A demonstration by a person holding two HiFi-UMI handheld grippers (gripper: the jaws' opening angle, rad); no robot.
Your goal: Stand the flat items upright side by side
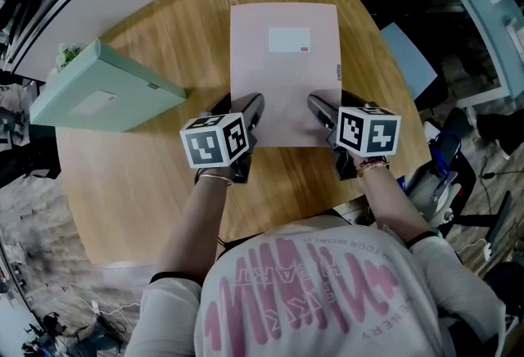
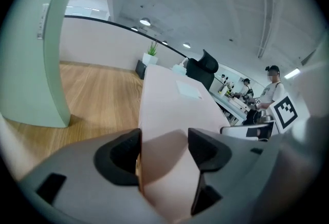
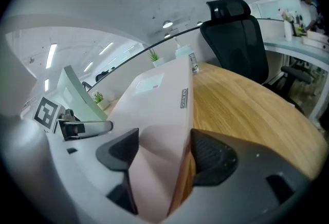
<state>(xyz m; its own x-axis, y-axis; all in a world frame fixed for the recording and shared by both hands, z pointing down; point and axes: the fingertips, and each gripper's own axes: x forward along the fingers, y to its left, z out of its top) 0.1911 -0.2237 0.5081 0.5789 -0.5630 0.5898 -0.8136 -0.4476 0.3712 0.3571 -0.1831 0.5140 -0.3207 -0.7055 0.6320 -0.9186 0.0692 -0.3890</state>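
Pink flat box (image 1: 283, 69) (contents unseen)

Soft, even indoor light from ceiling strips (image 3: 51, 56) & spots (image 2: 145, 22). My jaws throw a dim shadow on the pink box (image 2: 164, 115). My gripper views: heavy fisheye, black corners, foreground soft. Head view bends at edges, colours washed out.

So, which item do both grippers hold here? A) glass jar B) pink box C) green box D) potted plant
B: the left gripper and right gripper each clamp a near corner of the pink box; the green box stands apart, untouched.
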